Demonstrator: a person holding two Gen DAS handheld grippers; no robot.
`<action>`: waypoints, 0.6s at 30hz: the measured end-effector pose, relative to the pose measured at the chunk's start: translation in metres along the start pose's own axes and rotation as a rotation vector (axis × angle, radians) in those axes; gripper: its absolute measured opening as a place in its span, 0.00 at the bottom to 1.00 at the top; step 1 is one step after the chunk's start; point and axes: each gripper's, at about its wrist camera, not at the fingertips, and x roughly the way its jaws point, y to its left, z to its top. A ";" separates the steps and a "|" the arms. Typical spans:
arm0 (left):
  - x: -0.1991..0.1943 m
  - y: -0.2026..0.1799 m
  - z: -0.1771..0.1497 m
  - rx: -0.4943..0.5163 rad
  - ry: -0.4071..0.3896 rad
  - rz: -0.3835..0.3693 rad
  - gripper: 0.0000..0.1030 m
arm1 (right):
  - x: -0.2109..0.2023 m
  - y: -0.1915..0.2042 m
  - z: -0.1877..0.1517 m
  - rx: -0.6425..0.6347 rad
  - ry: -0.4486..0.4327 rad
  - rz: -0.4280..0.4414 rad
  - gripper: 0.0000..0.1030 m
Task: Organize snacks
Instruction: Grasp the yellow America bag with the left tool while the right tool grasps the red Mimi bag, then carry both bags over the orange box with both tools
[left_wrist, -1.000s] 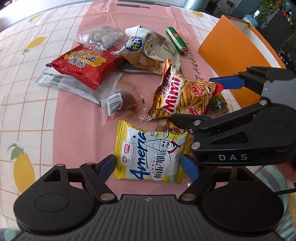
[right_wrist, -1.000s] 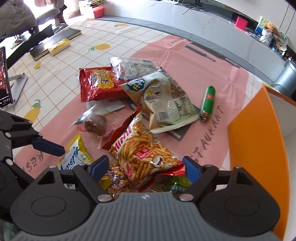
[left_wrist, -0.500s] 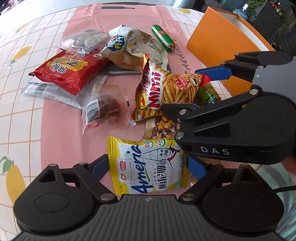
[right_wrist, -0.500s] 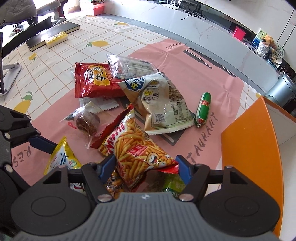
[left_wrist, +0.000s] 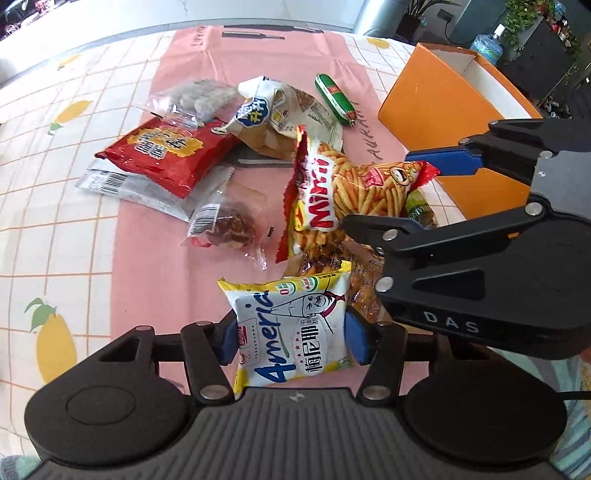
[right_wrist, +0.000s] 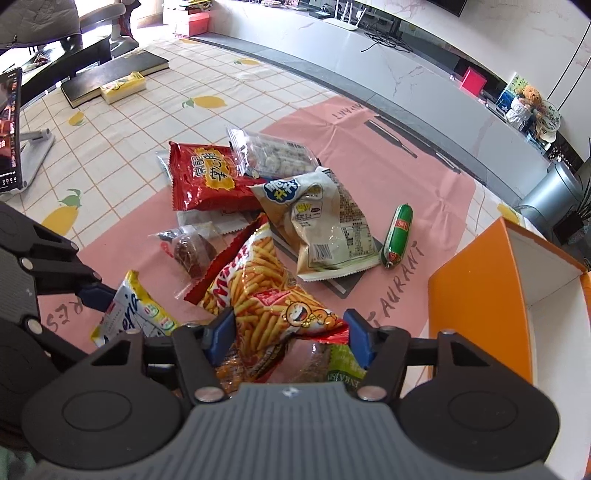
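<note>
Between the blue pads of the left gripper (left_wrist: 291, 338), whose jaws have just been closing, a yellow "America" snack bag (left_wrist: 295, 325) is pinched and tilted off the pink mat (left_wrist: 155, 288). Just right of it, the right gripper (right_wrist: 290, 338), also just closing, squeezes the near end of a red Mimi fries bag (right_wrist: 266, 291). Farther off lie a red chip bag (left_wrist: 166, 155), a beige packet (left_wrist: 273, 122) and a green sausage (left_wrist: 334, 99). An orange box (left_wrist: 436, 99) stands at the far right.

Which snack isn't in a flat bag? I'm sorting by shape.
The green sausage stick, lying alone on the pink mat beside the orange box. It is a round tube with clipped ends; the others are flat pouches.
</note>
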 end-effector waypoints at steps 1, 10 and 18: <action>-0.004 0.001 -0.002 0.001 -0.003 0.006 0.62 | -0.003 0.000 0.000 0.002 -0.003 -0.004 0.58; -0.037 0.005 -0.015 0.014 -0.064 0.041 0.62 | -0.030 -0.008 -0.014 0.076 -0.005 0.011 0.58; -0.054 -0.011 -0.018 0.098 -0.057 0.075 0.62 | -0.047 -0.007 -0.030 0.075 0.016 0.082 0.57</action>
